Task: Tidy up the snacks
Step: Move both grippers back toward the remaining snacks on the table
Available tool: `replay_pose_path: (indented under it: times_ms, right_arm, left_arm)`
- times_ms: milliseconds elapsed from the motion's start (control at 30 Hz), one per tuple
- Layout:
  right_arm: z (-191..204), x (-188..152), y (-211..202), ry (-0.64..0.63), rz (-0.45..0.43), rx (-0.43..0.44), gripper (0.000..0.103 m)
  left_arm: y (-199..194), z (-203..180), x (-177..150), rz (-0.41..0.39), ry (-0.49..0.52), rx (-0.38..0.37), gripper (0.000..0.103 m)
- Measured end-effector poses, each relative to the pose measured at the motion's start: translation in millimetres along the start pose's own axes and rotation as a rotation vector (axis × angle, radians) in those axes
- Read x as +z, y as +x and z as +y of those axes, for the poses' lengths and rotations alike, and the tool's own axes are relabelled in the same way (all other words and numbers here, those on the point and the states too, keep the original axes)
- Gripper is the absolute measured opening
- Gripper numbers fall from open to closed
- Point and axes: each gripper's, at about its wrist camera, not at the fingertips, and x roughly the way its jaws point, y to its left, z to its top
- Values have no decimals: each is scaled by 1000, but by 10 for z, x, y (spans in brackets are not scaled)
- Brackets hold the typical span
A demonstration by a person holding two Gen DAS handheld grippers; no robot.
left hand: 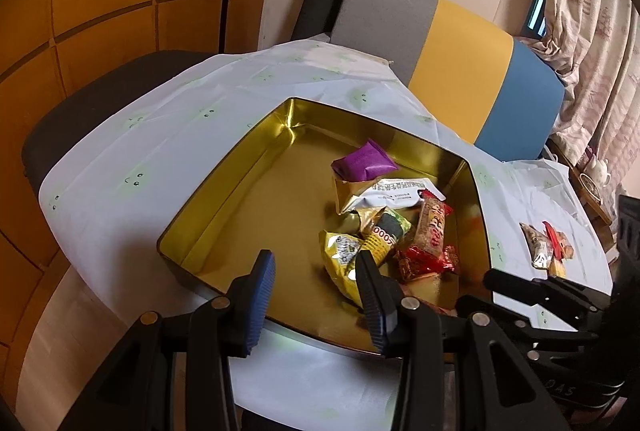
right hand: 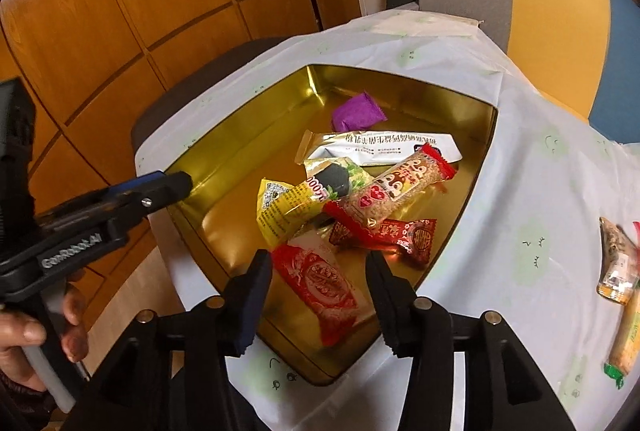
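gold tin [right hand: 208,167] sits open on the desk [right hand: 500,191], which is covered in a pale printed sheet. most snacks are already in it: purple pack [right hand: 357,113] at the far end, a white-and-gold sachet [right hand: 384,147], a yellow pack [right hand: 288,209], a sesame bar [right hand: 394,189] lying across a dark red candy wrapper [right hand: 390,237], and a red-and-white pack [right hand: 324,285] nearest the near rim.

right gripper [right hand: 320,295]: jaws apart, nothing pinched. the red-and-white pack lies in the tin below the gap, pads not pressing on it, so it reads as dropped, not held.

left gripper [left hand: 316,295]: jaws apart, empty, hovering over the tin's near edge, tip beside the yellow pack.

leftovers [right hand: 618,271] still out on the desk to the right of the tin, well apart from it: a clear-wrapped snack and a long bar with a green end, maybe more, partly cut off by the frame edge.

handling guess: all light, film-wrapped, slick and crinkly. the bars are likely brittle, so go easy on squeeze. the long bar is best gripped across its middle, narrow way. for pillow packs, pinch the crimped end seal or the body's short side. the flat ones hug the sheet, so expect the pads to skate; come in low and steep.
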Motion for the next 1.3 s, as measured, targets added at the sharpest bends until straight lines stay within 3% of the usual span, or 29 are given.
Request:
replay_pose_path:
  times_ms: [433, 667, 1033, 1300]
  right_arm:
    - [-334, -304, -388, 70, -50, -117, 52]
    - [-579, -496, -573, 95, -50, -205, 59]
    - [-1253, -700, -1070, 167, -68, -371, 63]
    - [-1926, -838, -1601, 269, -113, -541, 67]
  left_arm:
    - [-36, -318, -70, 8, 94, -36, 42]
    - [-67, -517, -132, 15, 164, -71, 42]
    - [-65, -769, -217, 31, 236, -106, 42]
    - [-57, -988, -289, 47, 298, -169, 42]
